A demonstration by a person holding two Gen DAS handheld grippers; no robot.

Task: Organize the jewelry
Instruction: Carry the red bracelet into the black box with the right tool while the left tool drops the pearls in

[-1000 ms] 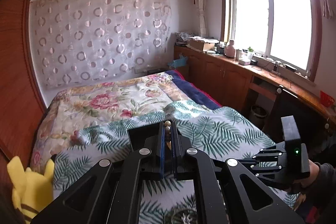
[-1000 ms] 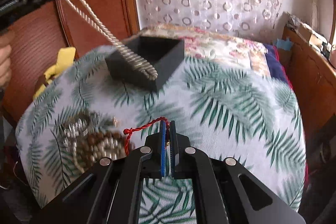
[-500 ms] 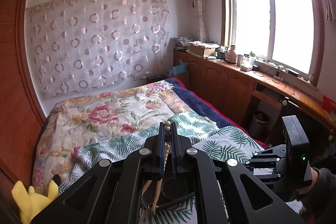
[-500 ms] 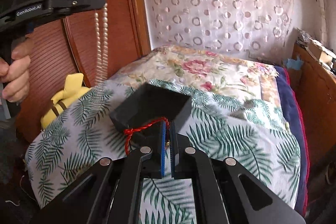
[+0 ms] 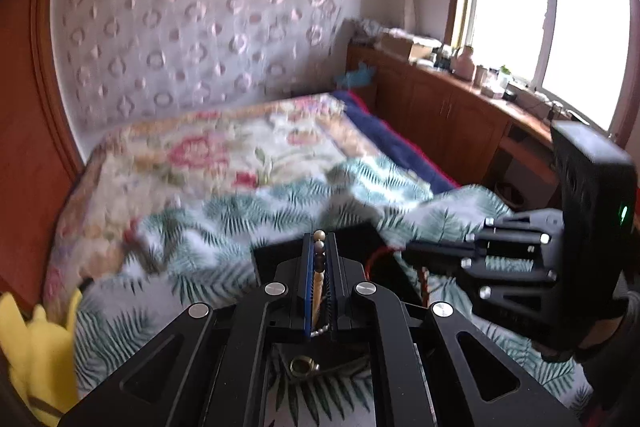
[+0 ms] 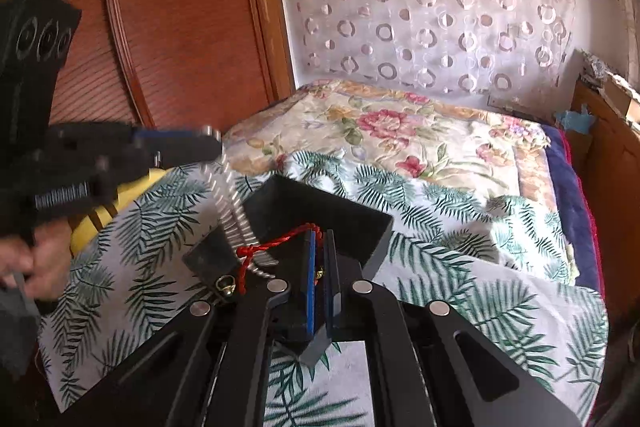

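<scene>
My left gripper (image 5: 319, 239) is shut on a pearl bead necklace (image 5: 319, 247). In the right wrist view the necklace (image 6: 236, 211) hangs from the left gripper (image 6: 214, 137) down into a black open box (image 6: 320, 211) on the leaf-print bedspread. My right gripper (image 6: 319, 233) is shut on a red cord bracelet (image 6: 272, 245) over the same box. A gold ring (image 6: 226, 283) lies in the box's near left corner; it also shows in the left wrist view (image 5: 302, 365). The right gripper (image 5: 416, 249) reaches in from the right, with the red cord (image 5: 374, 257) at its tip.
A yellow plush toy (image 5: 36, 351) sits at the bed's left edge by the wooden headboard (image 6: 160, 27). A floral quilt (image 6: 400, 135) covers the far bed. A wooden counter (image 5: 460, 99) with clutter runs under the window at right.
Both grippers have come down over the black box. The pearl necklace, which hung free in the air, now trails into the box. The red cord moved over the box with my right gripper.
</scene>
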